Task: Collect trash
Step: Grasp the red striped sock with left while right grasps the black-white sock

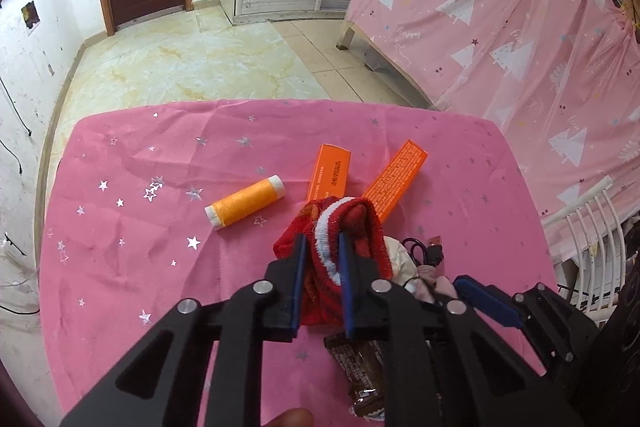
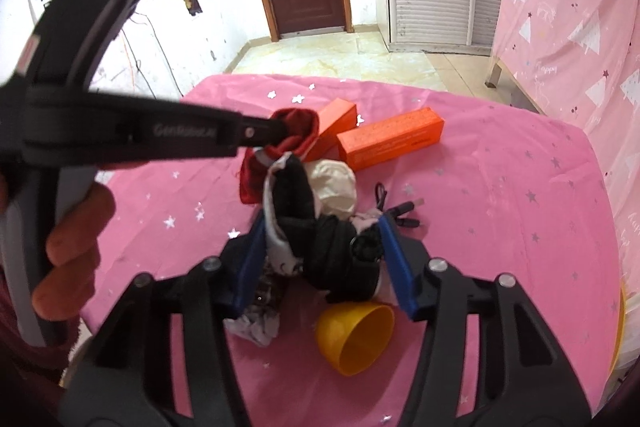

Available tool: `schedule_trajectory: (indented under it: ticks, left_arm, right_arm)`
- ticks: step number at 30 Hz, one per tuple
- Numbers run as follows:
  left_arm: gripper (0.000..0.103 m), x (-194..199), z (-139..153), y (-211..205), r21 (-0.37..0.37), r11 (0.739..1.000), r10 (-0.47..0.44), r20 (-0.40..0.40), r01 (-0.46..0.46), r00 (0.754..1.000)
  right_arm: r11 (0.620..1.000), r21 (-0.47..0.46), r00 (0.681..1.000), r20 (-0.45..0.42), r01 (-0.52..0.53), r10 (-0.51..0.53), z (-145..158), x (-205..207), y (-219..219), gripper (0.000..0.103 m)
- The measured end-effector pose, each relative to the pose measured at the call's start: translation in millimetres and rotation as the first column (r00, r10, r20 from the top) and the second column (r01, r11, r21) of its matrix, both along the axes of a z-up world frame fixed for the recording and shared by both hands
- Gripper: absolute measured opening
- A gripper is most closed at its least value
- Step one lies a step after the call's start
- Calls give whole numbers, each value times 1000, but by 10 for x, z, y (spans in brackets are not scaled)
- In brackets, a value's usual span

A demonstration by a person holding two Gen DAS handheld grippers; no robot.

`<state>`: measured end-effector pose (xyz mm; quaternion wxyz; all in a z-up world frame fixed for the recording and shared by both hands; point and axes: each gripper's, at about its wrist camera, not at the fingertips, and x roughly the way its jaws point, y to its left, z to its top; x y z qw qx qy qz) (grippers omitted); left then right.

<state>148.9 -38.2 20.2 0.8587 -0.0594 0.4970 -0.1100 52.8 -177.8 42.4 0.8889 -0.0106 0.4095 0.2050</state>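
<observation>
My left gripper point(image 1: 323, 247) pinches the red sock point(image 1: 352, 227); my right gripper point(image 2: 322, 227) gapes around dark cloth point(image 2: 312, 227), gripping nothing. Lifting could snag the pile.

Pink starred tablecloth point(image 1: 120, 247) carries thread spool point(image 1: 244, 201), two orange boxes point(image 1: 330, 173), yellow cup point(image 2: 356, 337).

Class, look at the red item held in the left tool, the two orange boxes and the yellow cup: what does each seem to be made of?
Red item: knitted fabric, fuzzy, with a white ribbed band; probably a sock. Orange boxes: likely printed cardboard, matte, sharp folded edges. Yellow cup: apparently plastic, smooth with a slight sheen.
</observation>
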Motion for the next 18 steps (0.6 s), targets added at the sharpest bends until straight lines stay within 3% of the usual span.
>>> schedule_trajectory:
  ticks: [9, 18]
  left_arm:
    - [4, -113, 191, 47, 6, 1000, 10, 34, -10, 999]
    - [4, -133, 141, 4, 29, 1000, -5, 21, 5, 1000]
  right_arm:
    - [997, 68, 1000, -13, 20, -19, 116, 40, -172, 53]
    - [999, -36, 999, -17, 30, -31, -45, 114, -112, 56]
